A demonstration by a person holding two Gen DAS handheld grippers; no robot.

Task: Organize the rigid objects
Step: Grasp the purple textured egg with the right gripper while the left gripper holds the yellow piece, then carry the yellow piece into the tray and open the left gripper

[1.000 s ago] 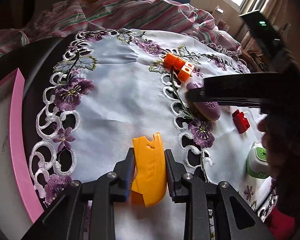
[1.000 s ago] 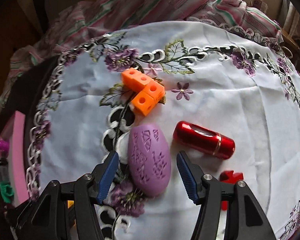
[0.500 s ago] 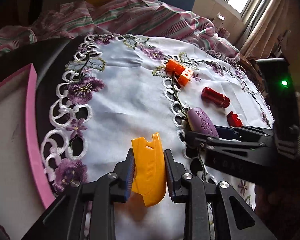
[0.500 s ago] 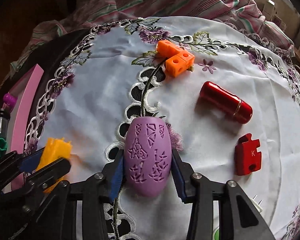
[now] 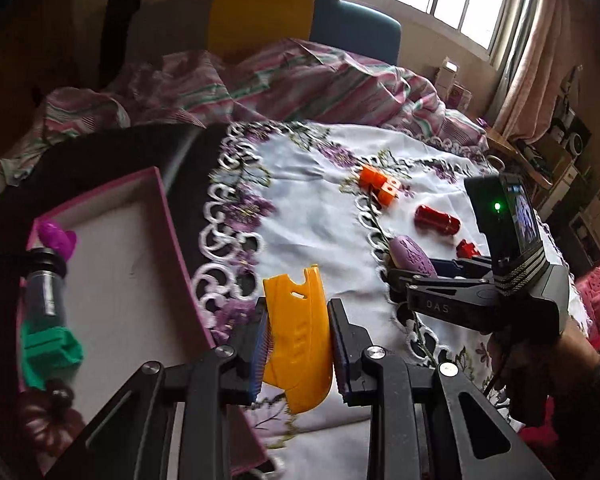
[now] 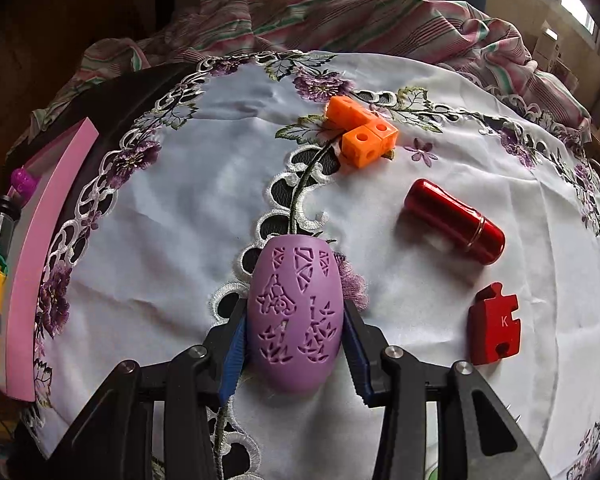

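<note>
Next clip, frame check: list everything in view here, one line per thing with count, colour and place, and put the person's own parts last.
yellow plastic piece: 1, yellow, between the left gripper's pads
purple egg-shaped case: 1, purple with cut-out patterns, between the right gripper's pads
orange cubes: 1 joined cluster, orange, far side of the cloth
red cylinder: 1, red, lying right of the egg
red puzzle piece: 1, red, marked K, near right
pink tray: 1, pink rim, left of the cloth, already holding several small items
embroidered cloth: 1, white with purple flowers, on the table
striped fabric: 1, pink and green, behind
left gripper: 1, black, shut on the yellow piece
right gripper: 1, black, jaws just closed on the egg
</note>
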